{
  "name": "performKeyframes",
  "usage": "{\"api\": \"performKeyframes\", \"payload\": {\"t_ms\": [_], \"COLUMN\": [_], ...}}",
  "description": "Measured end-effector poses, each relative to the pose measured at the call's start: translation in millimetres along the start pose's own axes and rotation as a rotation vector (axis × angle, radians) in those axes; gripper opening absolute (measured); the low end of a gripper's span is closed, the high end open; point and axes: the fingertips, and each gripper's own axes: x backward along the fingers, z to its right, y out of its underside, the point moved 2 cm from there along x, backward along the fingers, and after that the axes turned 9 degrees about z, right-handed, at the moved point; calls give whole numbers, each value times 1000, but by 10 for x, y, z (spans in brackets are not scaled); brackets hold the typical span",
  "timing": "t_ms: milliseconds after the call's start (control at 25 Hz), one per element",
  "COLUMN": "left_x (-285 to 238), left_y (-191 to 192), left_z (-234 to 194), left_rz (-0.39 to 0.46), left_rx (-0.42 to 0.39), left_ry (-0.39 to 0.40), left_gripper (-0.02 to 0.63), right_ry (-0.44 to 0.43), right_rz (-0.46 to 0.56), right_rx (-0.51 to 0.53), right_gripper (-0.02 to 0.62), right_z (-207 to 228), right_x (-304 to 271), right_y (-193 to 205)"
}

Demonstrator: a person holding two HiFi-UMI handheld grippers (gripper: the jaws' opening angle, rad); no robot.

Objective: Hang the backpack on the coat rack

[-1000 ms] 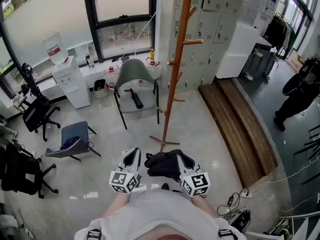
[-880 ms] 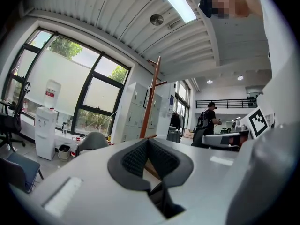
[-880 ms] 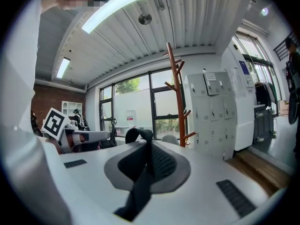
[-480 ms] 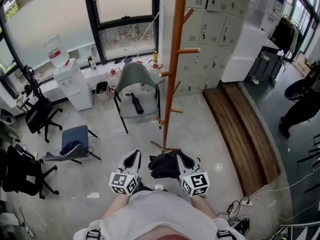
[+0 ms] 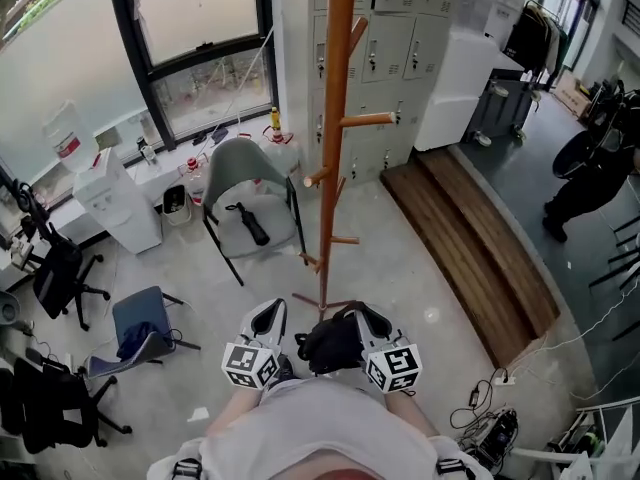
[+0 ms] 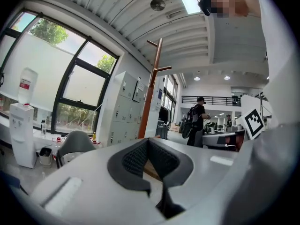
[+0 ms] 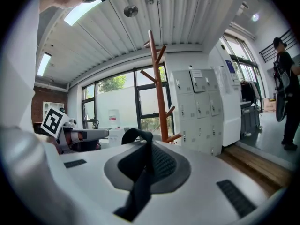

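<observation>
Right gripper [image 7: 149, 156] is clamped tight on a black strap [image 7: 137, 136] of the backpack [image 5: 330, 343], which hangs low in front of the person's body, between the two grippers and well short of any peg. Left gripper [image 5: 266, 315] rides just beside the bag, jaws together at the tips with nothing visible between them, seemingly free to steady the load. Holding the bag by its strap rather than its body looks deliberate, since that leaves a loop to drop over a peg. Straight ahead stands the orange wooden coat rack [image 5: 333, 168], its pegs angling upward. A mid-height peg [image 5: 368, 120] juts toward the right. Judging by the gap, the lift is not yet begun. Behind the rack sit a grey chair [image 5: 248, 183] and a wall of lockers [image 5: 385, 38].
</observation>
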Motion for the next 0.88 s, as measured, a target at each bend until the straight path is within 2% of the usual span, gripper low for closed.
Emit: {"api": "performKeyframes", "payload": {"t_ms": [280, 520, 680, 880], "left_x": [-420, -676, -744, -791], "left_y": [-67, -88, -62, -62], "left_z": [-544, -792, -939, -1090], "left_rz": [-26, -28, -30, -26], "left_rx": [-4, 0, 8, 23], "left_ry": [147, 253, 288, 282], "left_gripper": [11, 11, 11, 9], "right_ry": [141, 248, 294, 319], "right_rz": [-3, 2, 10, 17], "right_rx": [2, 11, 24, 35], "right_gripper": [18, 18, 18, 18], "right_z": [-49, -98, -168, -215], "right_x": [-385, -603, -714, -772], "right_y": [58, 63, 13, -36]}}
